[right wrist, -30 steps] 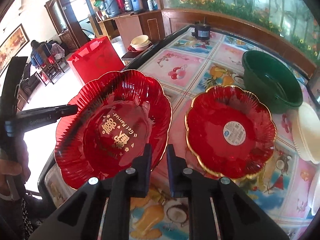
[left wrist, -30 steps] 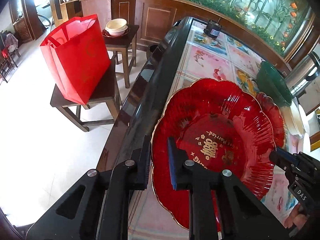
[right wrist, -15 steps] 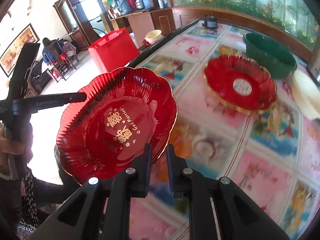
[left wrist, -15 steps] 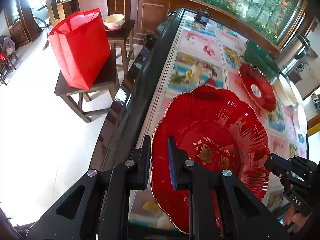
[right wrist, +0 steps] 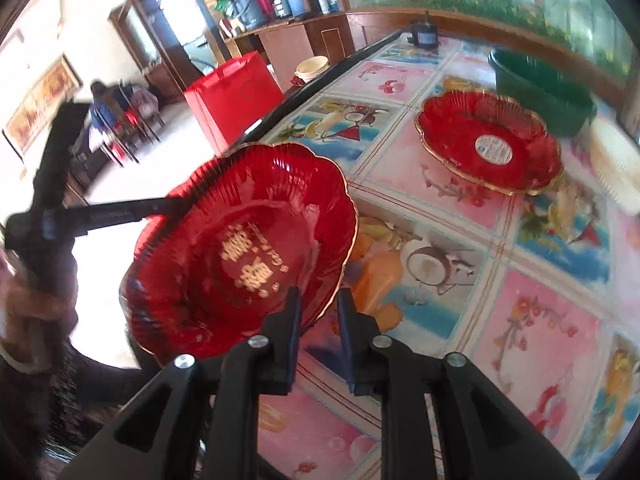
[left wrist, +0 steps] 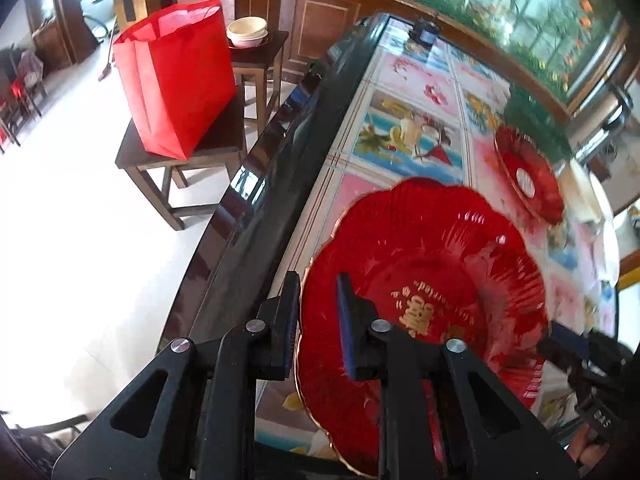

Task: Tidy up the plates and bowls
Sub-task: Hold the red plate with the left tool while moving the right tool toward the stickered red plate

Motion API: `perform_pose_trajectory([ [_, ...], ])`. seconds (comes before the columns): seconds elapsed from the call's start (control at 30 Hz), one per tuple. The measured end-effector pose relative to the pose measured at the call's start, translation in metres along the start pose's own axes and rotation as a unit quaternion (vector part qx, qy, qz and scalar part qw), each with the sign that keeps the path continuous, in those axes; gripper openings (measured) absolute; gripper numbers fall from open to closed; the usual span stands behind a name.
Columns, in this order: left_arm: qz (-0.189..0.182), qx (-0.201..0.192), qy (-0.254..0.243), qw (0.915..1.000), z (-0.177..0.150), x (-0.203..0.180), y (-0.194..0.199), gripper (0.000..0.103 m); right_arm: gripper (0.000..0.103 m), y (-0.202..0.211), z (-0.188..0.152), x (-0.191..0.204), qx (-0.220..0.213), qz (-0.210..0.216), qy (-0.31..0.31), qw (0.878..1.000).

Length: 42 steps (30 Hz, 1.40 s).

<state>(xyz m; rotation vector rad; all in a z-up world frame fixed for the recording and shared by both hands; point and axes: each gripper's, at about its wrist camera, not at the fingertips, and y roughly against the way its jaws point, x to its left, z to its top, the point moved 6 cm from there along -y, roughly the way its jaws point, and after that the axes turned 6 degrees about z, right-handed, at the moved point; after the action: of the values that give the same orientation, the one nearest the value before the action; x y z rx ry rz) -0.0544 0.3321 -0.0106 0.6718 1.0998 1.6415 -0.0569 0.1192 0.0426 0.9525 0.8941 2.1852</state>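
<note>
A scalloped red plate with gold characters (left wrist: 424,280) (right wrist: 240,252) hangs low over the near left corner of the tiled table (right wrist: 460,208). My left gripper (left wrist: 316,280) straddles its left rim. My right gripper (right wrist: 319,294) straddles the opposite rim. Both sets of jaws are opening, with the thin gold rim loose in the gap. Whether the plate rests on the table I cannot tell. A second red plate with a white sticker (right wrist: 488,148) (left wrist: 528,176) lies farther along the table.
A green basin (right wrist: 540,84) and stacked white plates (right wrist: 612,168) sit beyond the sticker plate. A red bag (left wrist: 176,76) stands on a stool left of the table, with cream bowls (left wrist: 247,31) on another stool behind it. A person (right wrist: 100,104) sits far left.
Both grippers carried the gold-lettered plate back toward the near end of the table, away from the sticker plate. The gaps between both pairs of fingers have widened slightly.
</note>
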Motion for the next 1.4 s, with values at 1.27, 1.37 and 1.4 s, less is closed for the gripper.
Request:
perform_pose_trajectory([
  [1.27, -0.080, -0.092, -0.127, 0.9845, 0.058, -0.211, 0.062, 0.072, 0.079, 0.114, -0.007, -0.150, -0.092, -0.048, -0.145, 0.984],
  [1.37, -0.074, -0.086, -0.135, 0.9843, 0.065, -0.223, 0.053, 0.072, 0.079, 0.114, 0.002, -0.160, -0.092, -0.053, -0.149, 0.983],
  [1.4, -0.071, -0.085, -0.138, 0.9841, 0.066, -0.226, 0.050, 0.072, 0.079, 0.114, 0.004, -0.163, -0.093, -0.054, -0.150, 0.983],
])
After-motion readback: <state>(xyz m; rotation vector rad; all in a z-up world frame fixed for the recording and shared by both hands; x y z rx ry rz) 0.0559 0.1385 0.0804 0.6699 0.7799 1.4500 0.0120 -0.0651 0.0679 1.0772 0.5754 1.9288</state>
